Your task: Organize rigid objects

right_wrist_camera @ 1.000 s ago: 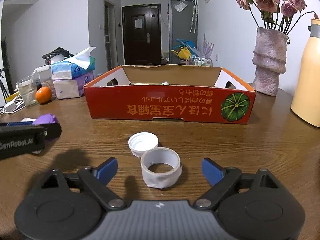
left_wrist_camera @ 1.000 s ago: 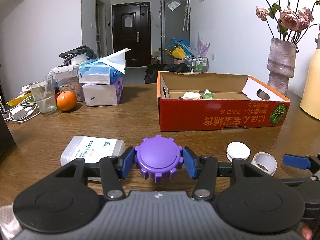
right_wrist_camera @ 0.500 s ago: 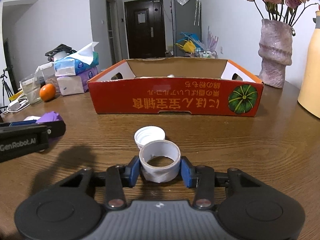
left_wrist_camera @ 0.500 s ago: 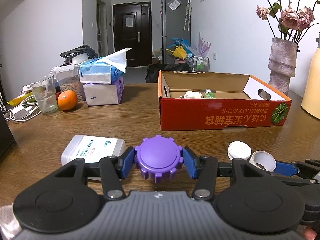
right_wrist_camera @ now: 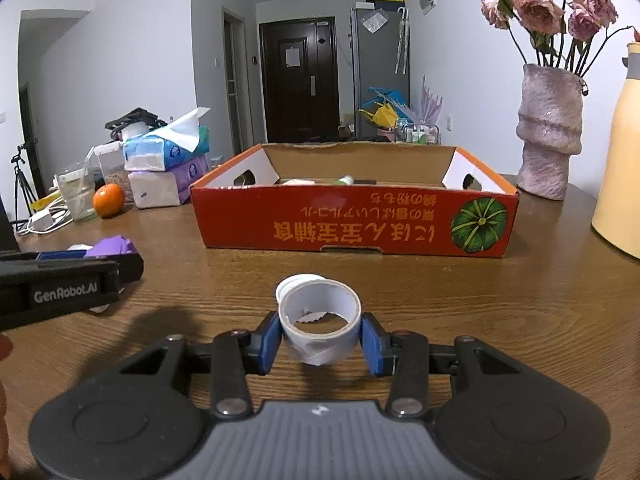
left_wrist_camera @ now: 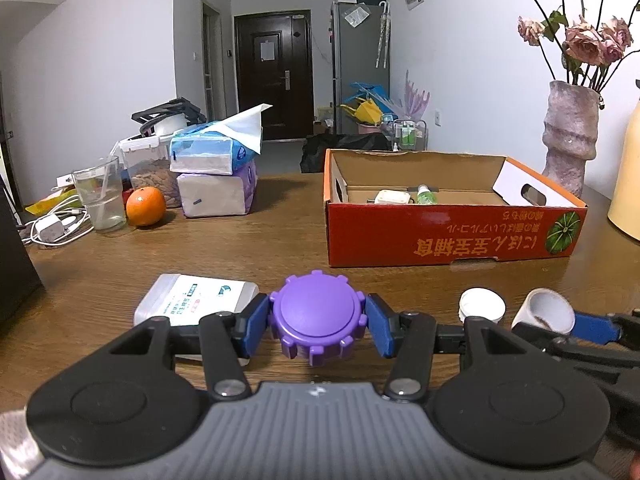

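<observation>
Here we have both pickups made: our left gripper (left_wrist_camera: 317, 320) is clamped narrowly on the purple knobbed cap (left_wrist_camera: 316, 319), and our right gripper (right_wrist_camera: 320, 340) pinches the white tape roll (right_wrist_camera: 319, 325), lifted off the wooden table (right_wrist_camera: 500, 300). Just beyond lies a white bottle cap (left_wrist_camera: 481, 305). Farther off sits the red cardboard box (right_wrist_camera: 352, 224); next, we judge, both loads must clear its near wall.

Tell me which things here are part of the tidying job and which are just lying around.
Part of the job: purple knob in the left gripper; tape roll in the right gripper; white cap; flat white packet; red cardboard box.

Lying about: orange; tissue packs; glass; vase.
</observation>
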Available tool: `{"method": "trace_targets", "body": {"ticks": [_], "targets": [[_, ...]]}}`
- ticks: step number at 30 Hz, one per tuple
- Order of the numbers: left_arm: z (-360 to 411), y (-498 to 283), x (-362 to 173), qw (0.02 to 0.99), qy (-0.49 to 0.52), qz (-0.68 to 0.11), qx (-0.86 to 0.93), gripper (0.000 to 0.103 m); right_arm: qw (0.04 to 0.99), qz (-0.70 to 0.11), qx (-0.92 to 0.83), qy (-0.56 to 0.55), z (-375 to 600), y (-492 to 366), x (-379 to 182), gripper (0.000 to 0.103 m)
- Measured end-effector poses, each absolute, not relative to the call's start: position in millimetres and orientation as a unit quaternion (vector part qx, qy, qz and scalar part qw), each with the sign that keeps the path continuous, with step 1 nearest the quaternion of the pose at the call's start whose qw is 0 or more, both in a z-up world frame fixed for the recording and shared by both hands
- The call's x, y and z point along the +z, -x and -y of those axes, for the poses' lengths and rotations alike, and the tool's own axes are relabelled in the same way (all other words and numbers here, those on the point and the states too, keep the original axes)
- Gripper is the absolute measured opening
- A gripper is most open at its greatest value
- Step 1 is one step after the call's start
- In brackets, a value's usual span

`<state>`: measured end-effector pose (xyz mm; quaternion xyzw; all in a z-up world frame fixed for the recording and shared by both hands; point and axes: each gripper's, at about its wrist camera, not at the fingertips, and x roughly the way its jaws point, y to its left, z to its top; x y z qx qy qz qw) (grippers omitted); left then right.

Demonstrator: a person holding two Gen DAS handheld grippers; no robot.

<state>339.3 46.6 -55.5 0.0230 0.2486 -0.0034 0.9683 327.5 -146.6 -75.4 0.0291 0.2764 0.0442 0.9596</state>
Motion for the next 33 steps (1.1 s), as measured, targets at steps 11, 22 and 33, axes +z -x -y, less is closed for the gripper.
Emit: {"method": "trace_targets", "body": {"ticks": [11,22,33], "targets": [[-23.2,-330.3,-45.0,0.971,-0.016,-0.237,-0.013,0.054,0.968,-0.241,0.057,-0.028,165.0,-310.8,-49.8,0.042],[11.4,-336.5,-30.2,0.973,-0.018,-0.229,-0.030,0.054,0.975,-0.215,0.054,-0.018,188.1,-310.2,-29.4,0.042],[36.5,-351.4,-19.9,0.975,-0.012,-0.220,-0.039,0.054,0.978,-0.202,0.049,-0.018,206.2,-320.9,-18.5,0.042]]}}
